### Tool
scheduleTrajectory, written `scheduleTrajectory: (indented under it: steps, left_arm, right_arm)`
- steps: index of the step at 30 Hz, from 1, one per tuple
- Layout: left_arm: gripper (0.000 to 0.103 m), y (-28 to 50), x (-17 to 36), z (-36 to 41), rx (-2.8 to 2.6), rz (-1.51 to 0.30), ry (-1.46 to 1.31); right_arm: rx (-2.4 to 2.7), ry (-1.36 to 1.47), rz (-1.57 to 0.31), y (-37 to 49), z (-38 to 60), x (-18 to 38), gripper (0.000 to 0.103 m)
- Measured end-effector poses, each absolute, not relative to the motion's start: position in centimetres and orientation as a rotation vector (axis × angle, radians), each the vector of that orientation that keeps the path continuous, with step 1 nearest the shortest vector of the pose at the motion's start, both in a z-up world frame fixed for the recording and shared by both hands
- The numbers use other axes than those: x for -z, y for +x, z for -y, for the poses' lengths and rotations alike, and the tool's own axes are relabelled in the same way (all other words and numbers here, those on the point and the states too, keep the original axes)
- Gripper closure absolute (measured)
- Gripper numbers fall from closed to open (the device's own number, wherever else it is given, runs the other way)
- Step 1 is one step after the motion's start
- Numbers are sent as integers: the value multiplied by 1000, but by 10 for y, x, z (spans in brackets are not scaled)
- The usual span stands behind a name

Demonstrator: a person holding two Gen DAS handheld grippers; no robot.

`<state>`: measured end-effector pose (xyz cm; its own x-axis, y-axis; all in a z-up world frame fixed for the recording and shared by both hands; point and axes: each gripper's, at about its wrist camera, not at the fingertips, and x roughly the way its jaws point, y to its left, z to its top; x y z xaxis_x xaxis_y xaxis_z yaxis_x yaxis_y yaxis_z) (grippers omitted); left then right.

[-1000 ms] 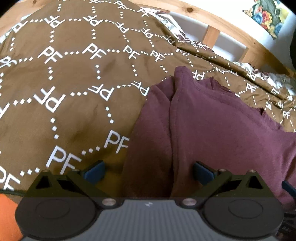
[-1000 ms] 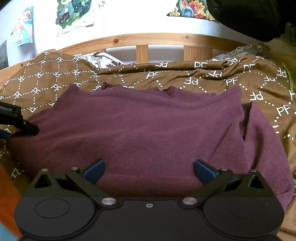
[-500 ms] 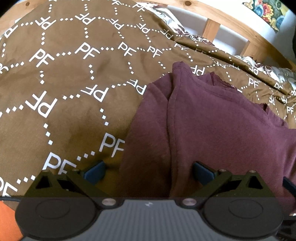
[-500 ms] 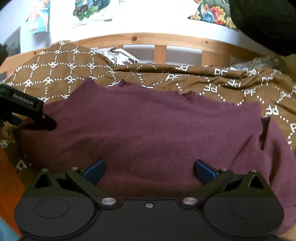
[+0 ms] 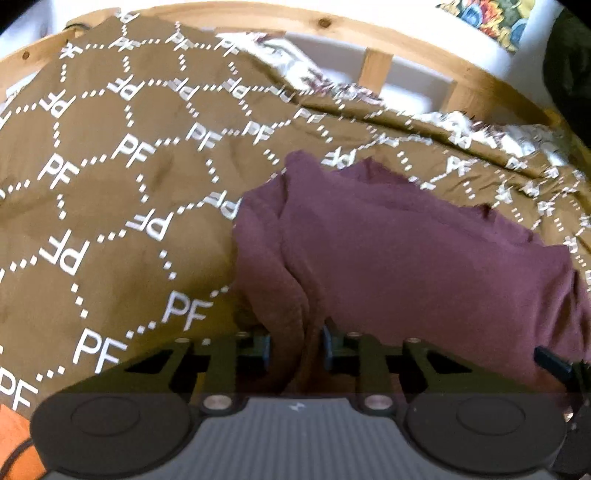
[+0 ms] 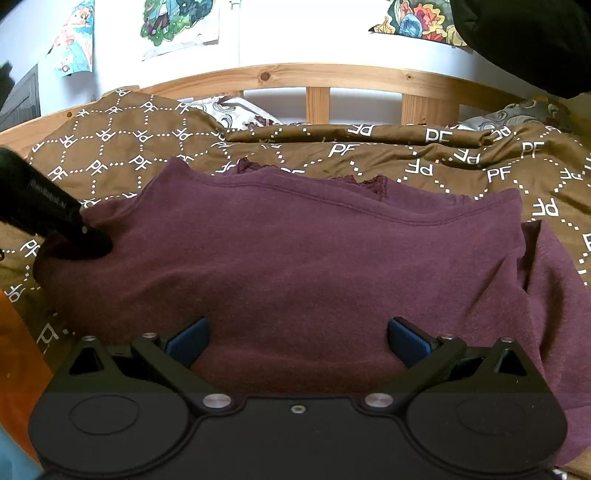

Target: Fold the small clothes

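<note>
Right now the maroon top (image 6: 295,258) lies spread on the bed's brown blanket (image 5: 110,221), its near hem at the bed's front edge and its neckline toward the wooden headboard (image 6: 317,79).

The left tongs (image 5: 295,349) are closed together on a bunched fold at the top's left side edge, cloth pinched between the pads. The right tongs (image 6: 295,339) are spread wide apart over the near hem, w/ fabric between the fingers but nothing gripped.

Risks, as a judgement:
- The left grip looks like it holds several layers of a thick ridge. If lifted that way, the fold would prob. come out lumpy or crooked, not flat.
- Only one side is held. Pulling w/ the left alone could drag the whole top across the blanket or ruck up the blanket under it.
- The right tongs might close on the blanket as well as the hem, since both sit close at the front edge.
- The loose right sleeve (image 6: 554,280) hangs off to the side and could trail out of the fold.

Views: the left wrist cam shows the pinch itself and the doubled side edge. It's blurred, though. The right wrist cam shows the full width of the top, the neckline seam, the right sleeve, and the left tongs' body from outside, not its pads. Wall posters (image 6: 177,22) also appear there.
</note>
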<state>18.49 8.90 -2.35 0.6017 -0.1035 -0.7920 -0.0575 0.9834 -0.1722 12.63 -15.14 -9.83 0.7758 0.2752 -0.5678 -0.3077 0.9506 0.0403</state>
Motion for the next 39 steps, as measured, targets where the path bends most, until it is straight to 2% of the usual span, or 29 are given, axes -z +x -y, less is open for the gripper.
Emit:
scheduleTrajectory:
  steps: [9, 17, 24, 32, 34, 36, 39]
  left_arm:
    - [80, 185, -32, -46, 181, -796, -145]
    - [81, 190, -59, 46, 289, -766, 27]
    - [81, 179, -52, 102, 360, -783, 55]
    - [79, 166, -14, 128, 447, -828, 85]
    - [73, 162, -8, 130, 456, -831, 98]
    - [54, 158, -6, 128, 479, -823, 82]
    - [34, 151, -6, 124, 530, -822, 48]
  right_arm:
    - [-234, 51, -592, 109, 198, 51, 0]
    - [-118, -97, -570, 95, 250, 21, 0]
    - [-42, -242, -515, 83, 286, 23, 0]
    - [60, -100, -551, 96, 328, 37, 1]
    - [62, -62, -556, 97, 332, 41, 1]
    - [66, -50, -550, 98, 334, 43, 1]
    - [70, -49, -520, 97, 334, 43, 1]
